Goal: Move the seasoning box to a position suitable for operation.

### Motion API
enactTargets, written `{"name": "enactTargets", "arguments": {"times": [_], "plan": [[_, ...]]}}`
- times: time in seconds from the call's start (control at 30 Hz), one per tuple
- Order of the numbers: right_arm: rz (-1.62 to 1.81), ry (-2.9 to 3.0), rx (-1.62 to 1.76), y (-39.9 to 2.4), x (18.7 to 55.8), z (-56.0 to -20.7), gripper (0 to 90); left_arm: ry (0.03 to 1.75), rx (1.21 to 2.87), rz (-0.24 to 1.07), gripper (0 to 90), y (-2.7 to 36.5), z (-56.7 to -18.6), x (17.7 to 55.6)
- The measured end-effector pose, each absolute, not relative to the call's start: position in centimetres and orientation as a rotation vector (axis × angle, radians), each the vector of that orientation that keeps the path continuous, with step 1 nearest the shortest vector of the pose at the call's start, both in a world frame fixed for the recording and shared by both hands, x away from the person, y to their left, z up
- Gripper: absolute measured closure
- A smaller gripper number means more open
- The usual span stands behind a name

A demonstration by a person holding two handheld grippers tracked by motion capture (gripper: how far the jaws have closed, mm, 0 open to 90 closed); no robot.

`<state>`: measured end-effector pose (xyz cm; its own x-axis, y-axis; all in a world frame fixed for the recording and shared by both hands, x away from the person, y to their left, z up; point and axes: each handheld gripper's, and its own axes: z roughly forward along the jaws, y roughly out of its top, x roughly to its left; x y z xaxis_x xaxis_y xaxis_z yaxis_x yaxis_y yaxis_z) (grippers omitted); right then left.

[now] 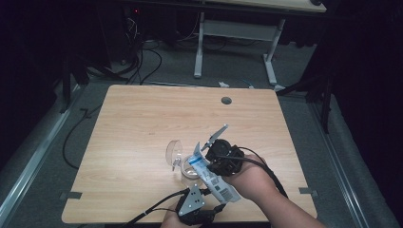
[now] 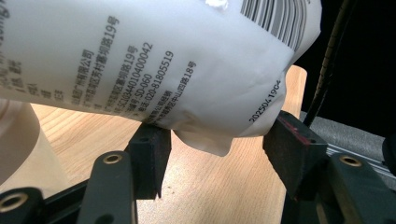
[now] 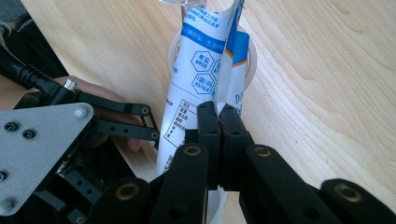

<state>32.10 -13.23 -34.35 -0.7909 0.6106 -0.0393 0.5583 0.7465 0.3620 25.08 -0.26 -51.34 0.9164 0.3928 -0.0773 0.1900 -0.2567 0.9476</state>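
Observation:
A white and blue printed pouch [image 1: 209, 173] hangs tilted over a clear round container [image 1: 189, 172] near the table's front edge, its top end in the container's mouth. My right gripper [image 1: 205, 164] is shut on the pouch's folded edge; in the right gripper view the jaws [image 3: 217, 116] pinch that fold flat. My left gripper [image 1: 215, 199] comes up from the front edge. In the left gripper view its jaws [image 2: 219, 149] stand apart around the pouch's lower end [image 2: 154, 60], which rests against the pads' tops without being squeezed. The container wall [image 2: 18, 140] shows at the left.
The container's clear hinged lid [image 1: 174, 152] stands open to its left. The wooden table [image 1: 142, 118] has a round cable hole [image 1: 226, 100] near its far edge. Cables trail from both grippers over the front edge. A desk frame [image 1: 199, 47] stands on the floor beyond.

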Motion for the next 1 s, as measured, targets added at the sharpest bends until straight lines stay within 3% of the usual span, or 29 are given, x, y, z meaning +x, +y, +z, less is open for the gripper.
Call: {"name": "enactTargets", "arguments": {"times": [1.0], "plan": [[0.455,2.793,0.904,-12.31,32.65,-34.38,89.7,0.45,1.817,0.17,44.4,-0.37,-50.81,24.84]]}}
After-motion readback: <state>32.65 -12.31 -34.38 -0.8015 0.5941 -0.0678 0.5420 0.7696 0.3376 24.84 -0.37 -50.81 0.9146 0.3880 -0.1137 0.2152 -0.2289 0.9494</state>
